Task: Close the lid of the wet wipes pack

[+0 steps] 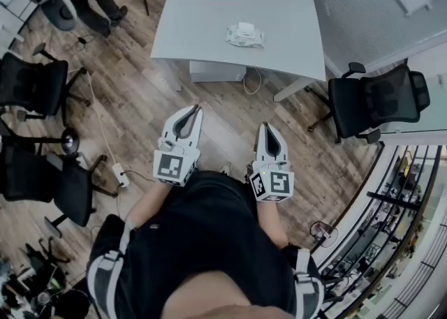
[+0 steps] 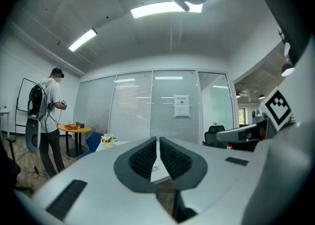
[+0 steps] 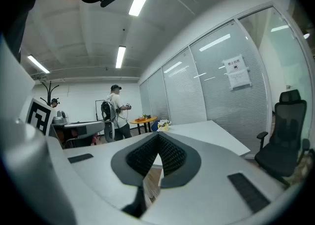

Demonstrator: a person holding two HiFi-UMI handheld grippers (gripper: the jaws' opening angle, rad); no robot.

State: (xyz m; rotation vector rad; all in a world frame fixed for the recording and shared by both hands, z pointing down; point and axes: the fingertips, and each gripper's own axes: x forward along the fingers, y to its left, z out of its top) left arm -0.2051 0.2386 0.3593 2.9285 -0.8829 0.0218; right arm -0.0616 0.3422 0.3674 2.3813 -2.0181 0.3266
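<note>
Standing off, both idle | left gripper [image 1: 196,109] and right gripper [image 1: 266,128] jaws together, empty, near body | wet wipes pack [image 1: 244,35] far on white table [image 1: 209,17] | risk: one-sided push likely skids light pack instead of seating lid

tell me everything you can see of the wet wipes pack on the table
The wet wipes pack is a small, soft-looking white packet with a faint greyish print. It lies flat on the pale grey table, in the right half and away from the edges. A white rectangular flap on top looks raised, so the lid seems open, though it is too small to be sure. Only the table touches it.
</note>
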